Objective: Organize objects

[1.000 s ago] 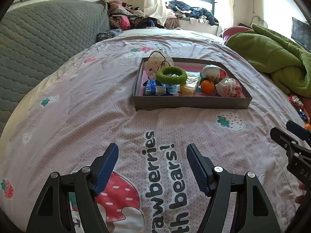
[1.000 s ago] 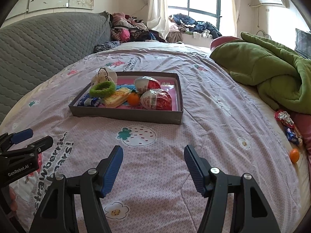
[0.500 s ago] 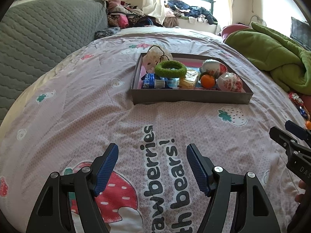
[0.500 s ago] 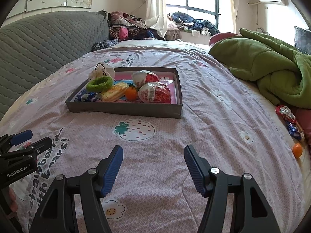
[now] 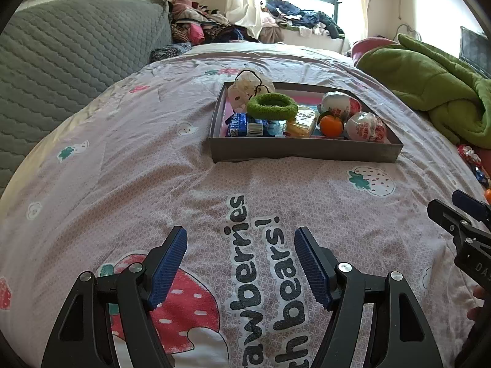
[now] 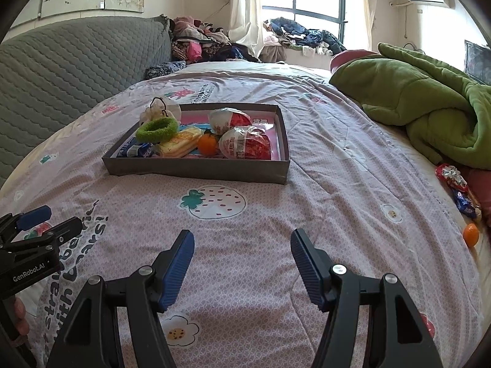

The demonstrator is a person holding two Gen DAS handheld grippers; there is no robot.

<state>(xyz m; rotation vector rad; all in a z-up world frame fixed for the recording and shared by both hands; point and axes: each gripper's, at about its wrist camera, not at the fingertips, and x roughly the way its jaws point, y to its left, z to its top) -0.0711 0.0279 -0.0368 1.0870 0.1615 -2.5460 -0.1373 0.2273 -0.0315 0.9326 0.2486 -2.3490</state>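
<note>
A shallow grey tray [image 5: 307,151] [image 6: 196,169] lies on the bedspread ahead of both grippers. It holds a green fuzzy ring [image 5: 272,106] [image 6: 157,129], a blue packet [image 5: 245,125], a yellow wrapped snack [image 6: 181,141], an orange [image 5: 330,125] [image 6: 207,144], two red-and-white wrapped eggs [image 5: 365,127] [image 6: 245,144] and a white pouch [image 5: 245,87]. My left gripper [image 5: 241,239] is open and empty above the bedspread print. My right gripper [image 6: 242,240] is open and empty too. Loose on the right side of the bed lie wrapped sweets [image 6: 452,178] and a small orange [image 6: 471,234].
A green blanket [image 6: 429,107] is heaped at the right. A grey quilted headboard [image 5: 70,61] runs along the left. Piles of clothes [image 6: 294,35] sit by the window behind the bed. Open bedspread [image 6: 245,202] lies between the grippers and the tray.
Both views have tilted slightly, so the tray sits a little nearer and lower in the picture. Neither gripper's jaws have moved and nothing was picked up.
</note>
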